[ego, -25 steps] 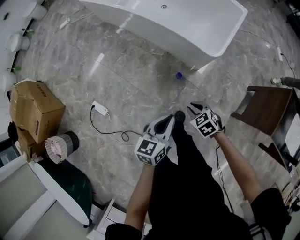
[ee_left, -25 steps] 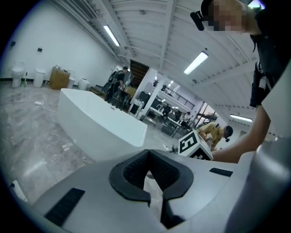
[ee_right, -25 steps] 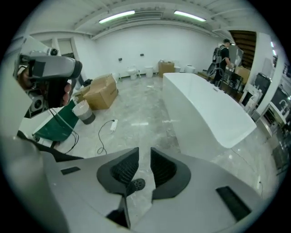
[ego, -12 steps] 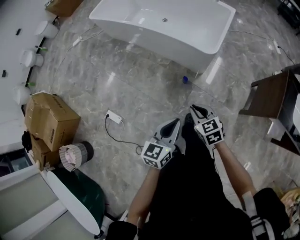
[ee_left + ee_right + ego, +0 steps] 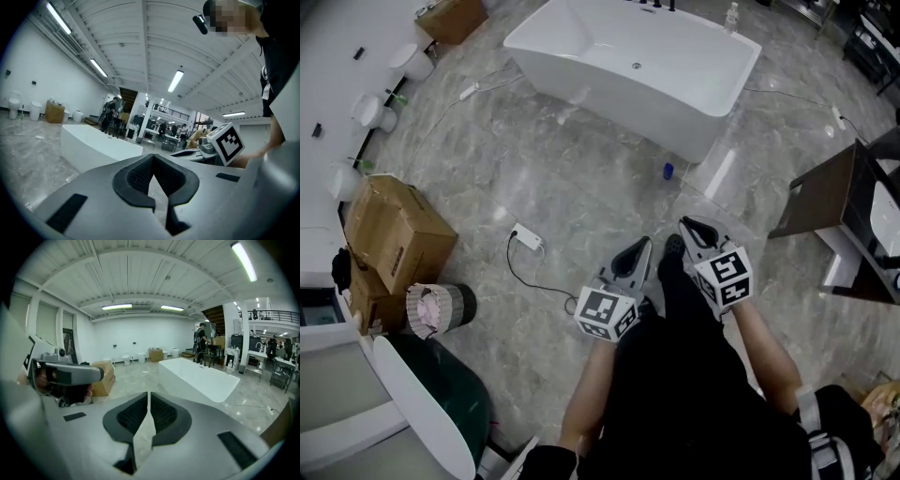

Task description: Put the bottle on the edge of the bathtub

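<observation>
Nearest, at lower centre of the head view, the left gripper (image 5: pixel 637 251) and the right gripper (image 5: pixel 692 230) sit side by side just in front of the person's dark trousers. Both point toward the top of the frame. The left one is clenched on nothing, its pads meeting at the tips. The right one's jaws have just been closing and are now nearly together, with nothing between them. That reads as a carrying posture rather than a reach: the 2 tools are kept close to the body, well apart from anything they could grasp.

Further up, a small blue thing (image 5: pixel 667 171) lies on the grey floor (image 5: pixel 534 169) near the tub's closest corner; what it is cannot be told.

Beyond it the white bathtub (image 5: pixel 609 89) runs across the upper centre. At its far right end a pale bottle (image 5: pixel 731 16) appears to stand upright on the rim, near the taps. If that is the task's bottle, it likely already sits where the task wants it, on the flat edge and clear of the basin.
</observation>
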`<action>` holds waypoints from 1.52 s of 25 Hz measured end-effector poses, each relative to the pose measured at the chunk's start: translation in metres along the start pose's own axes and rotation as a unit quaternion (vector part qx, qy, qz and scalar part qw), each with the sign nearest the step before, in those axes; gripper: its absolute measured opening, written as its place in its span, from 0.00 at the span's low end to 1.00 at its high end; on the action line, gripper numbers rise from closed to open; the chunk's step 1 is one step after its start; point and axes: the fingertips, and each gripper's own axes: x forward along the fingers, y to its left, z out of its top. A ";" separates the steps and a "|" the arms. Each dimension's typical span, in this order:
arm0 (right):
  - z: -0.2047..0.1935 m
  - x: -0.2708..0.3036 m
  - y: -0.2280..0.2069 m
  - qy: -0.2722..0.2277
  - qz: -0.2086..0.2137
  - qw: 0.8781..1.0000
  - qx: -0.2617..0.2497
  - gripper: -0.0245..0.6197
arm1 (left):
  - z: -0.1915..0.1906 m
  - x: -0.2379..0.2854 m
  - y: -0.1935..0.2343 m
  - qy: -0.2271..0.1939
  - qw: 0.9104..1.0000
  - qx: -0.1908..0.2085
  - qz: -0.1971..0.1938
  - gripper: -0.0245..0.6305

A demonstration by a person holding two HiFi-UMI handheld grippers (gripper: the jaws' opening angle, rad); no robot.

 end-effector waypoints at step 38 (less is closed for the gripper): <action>0.069 -0.109 0.061 -0.135 0.062 0.989 0.015 0.06 | 0.050 -0.120 0.008 -0.075 0.994 0.028 0.080 0.05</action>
